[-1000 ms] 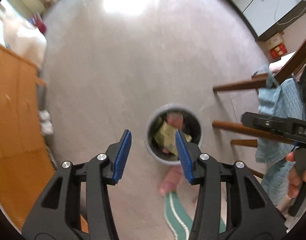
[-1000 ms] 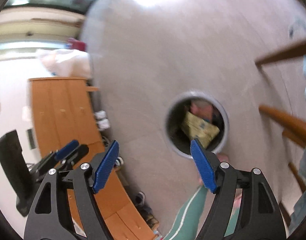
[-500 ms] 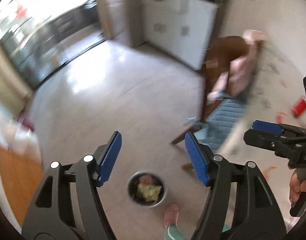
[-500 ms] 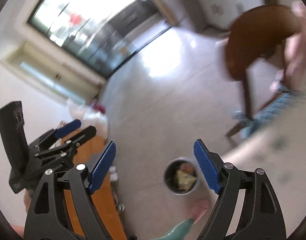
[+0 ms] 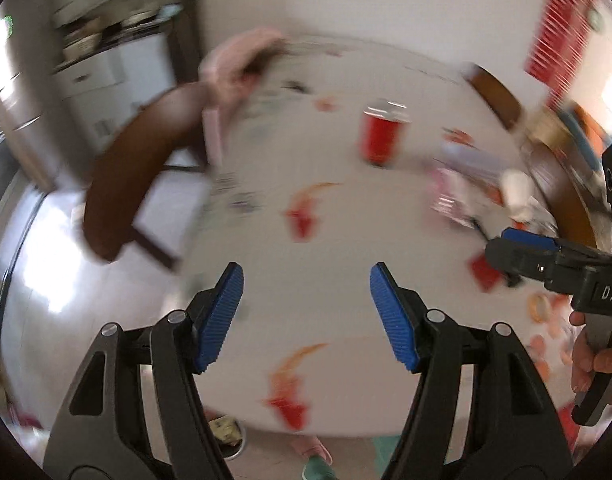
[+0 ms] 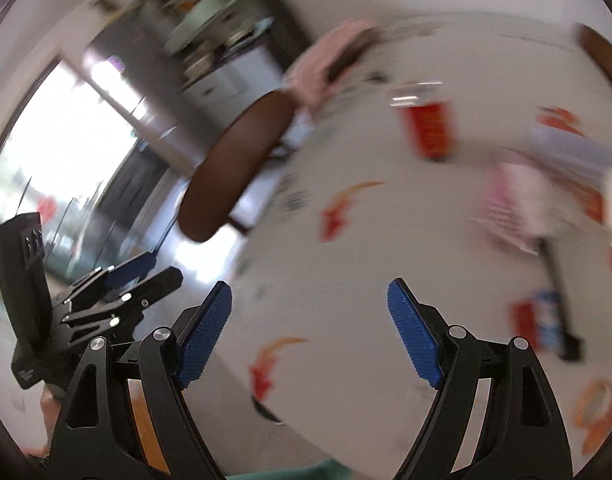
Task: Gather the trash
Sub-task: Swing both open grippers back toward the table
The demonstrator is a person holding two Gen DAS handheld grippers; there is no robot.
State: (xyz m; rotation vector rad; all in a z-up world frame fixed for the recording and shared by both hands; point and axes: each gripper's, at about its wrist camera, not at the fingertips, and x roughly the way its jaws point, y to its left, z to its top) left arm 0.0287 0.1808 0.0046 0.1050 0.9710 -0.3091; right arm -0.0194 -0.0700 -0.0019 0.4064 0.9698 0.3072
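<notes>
Both grippers hang spread and empty over a white table strewn with trash.

The left gripper (image 5: 306, 312) has its blue pads wide apart with nothing between them, above the white table (image 5: 345, 240) printed with red-orange fish. Ahead of it a red can (image 5: 383, 136) stands upright, well apart from the claw. To the right lie a blurred pink-and-white wrapper (image 5: 461, 192) and a small red packet (image 5: 483, 274), the packet just beside the tips of the right gripper (image 6: 309, 332), which is equally spread and grips nothing. A brown chair (image 5: 146, 164) stands at the table's left edge. Low in the left view, below the table edge, a bin (image 5: 230, 436) on the floor shows a sliver of yellowish trash inside; the rest is hidden.
</notes>
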